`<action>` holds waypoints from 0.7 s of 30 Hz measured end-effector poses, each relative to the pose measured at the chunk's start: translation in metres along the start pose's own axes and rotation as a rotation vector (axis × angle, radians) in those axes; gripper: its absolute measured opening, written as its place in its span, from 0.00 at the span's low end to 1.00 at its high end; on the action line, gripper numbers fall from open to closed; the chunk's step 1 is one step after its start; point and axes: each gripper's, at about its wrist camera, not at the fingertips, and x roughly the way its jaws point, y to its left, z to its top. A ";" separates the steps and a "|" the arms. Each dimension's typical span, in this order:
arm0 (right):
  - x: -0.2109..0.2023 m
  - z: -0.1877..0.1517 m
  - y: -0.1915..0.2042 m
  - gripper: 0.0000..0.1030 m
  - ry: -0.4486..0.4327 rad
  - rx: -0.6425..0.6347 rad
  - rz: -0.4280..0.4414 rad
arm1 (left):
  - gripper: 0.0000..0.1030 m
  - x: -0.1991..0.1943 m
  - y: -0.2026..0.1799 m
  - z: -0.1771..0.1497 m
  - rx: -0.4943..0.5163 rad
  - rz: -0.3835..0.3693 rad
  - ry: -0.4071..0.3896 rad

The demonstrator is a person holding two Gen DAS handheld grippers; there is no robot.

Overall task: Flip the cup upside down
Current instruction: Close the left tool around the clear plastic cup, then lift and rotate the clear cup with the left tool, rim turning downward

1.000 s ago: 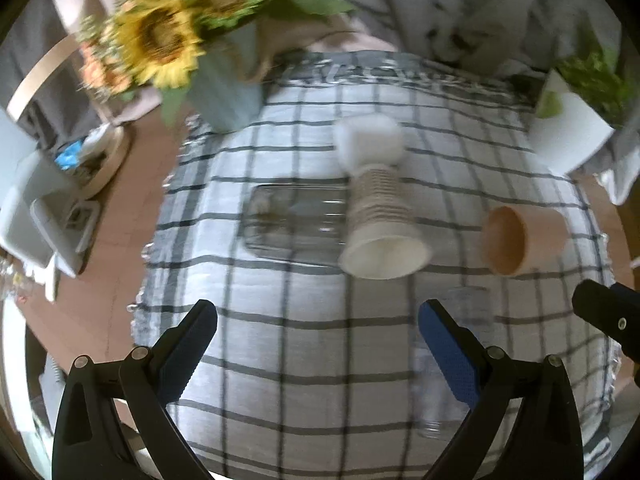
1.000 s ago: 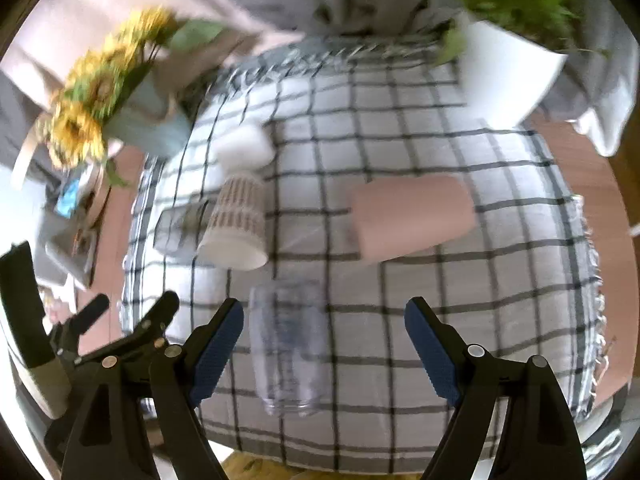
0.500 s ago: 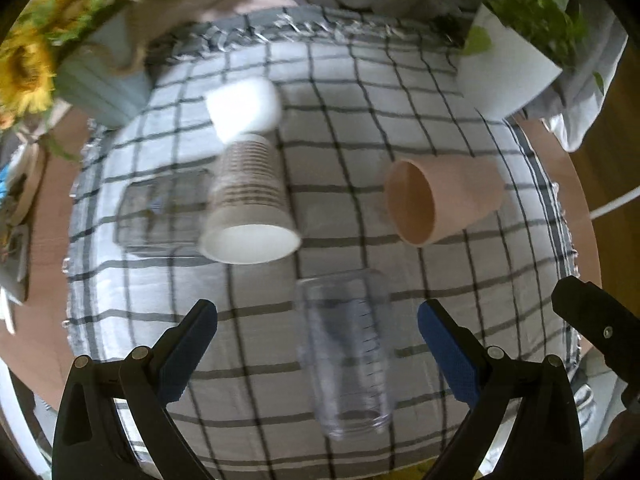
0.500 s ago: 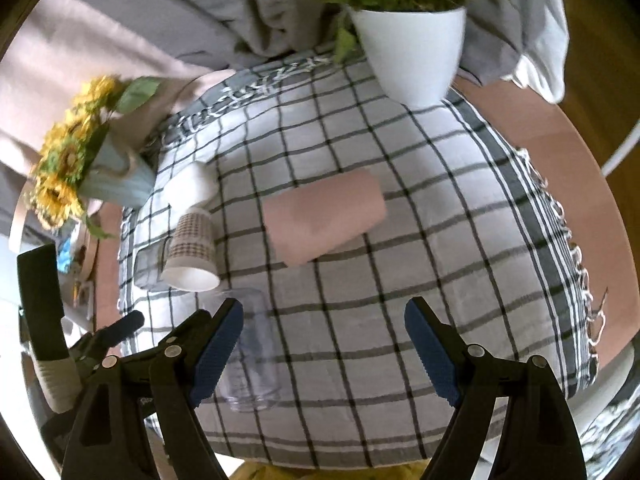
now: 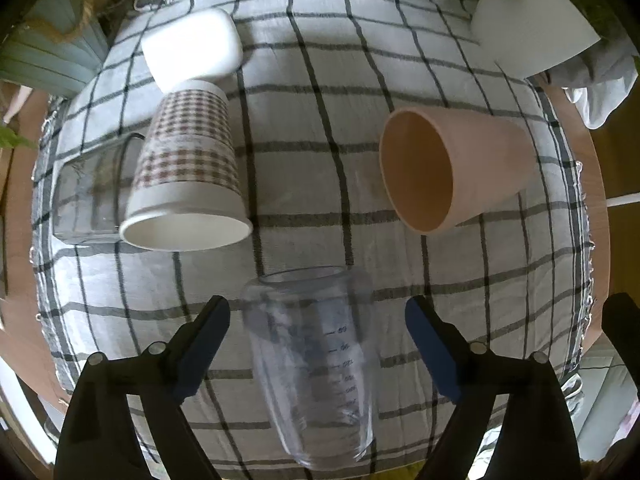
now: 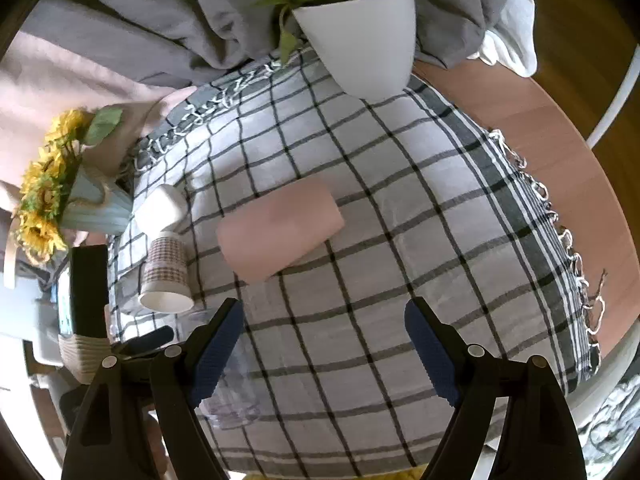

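The clear plastic cup (image 5: 316, 368) lies on its side at lower centre of the left wrist view, between the left gripper (image 5: 316, 346)'s wide-open, empty jaws. The step looks like the approach; next comes closing on it, lifting and turning it rim-down. The right gripper (image 6: 324, 346) hovers empty, jaws wide apart. The pink cup (image 5: 452, 168) and checked paper cup (image 5: 188, 168) lie well apart, and the bench (image 6: 520, 128) edge is near below

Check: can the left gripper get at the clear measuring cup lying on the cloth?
Probably yes: the left gripper is open, the clear measuring cup lies between its fingers, nothing blocking.
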 end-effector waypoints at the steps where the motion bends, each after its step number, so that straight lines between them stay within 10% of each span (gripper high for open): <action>1: 0.002 0.000 -0.002 0.80 0.005 0.004 -0.002 | 0.84 0.002 0.000 0.000 -0.003 -0.002 0.005; 21: -0.002 -0.006 0.003 0.80 0.003 -0.013 0.016 | 0.68 -0.017 0.020 -0.013 -0.154 -0.015 -0.056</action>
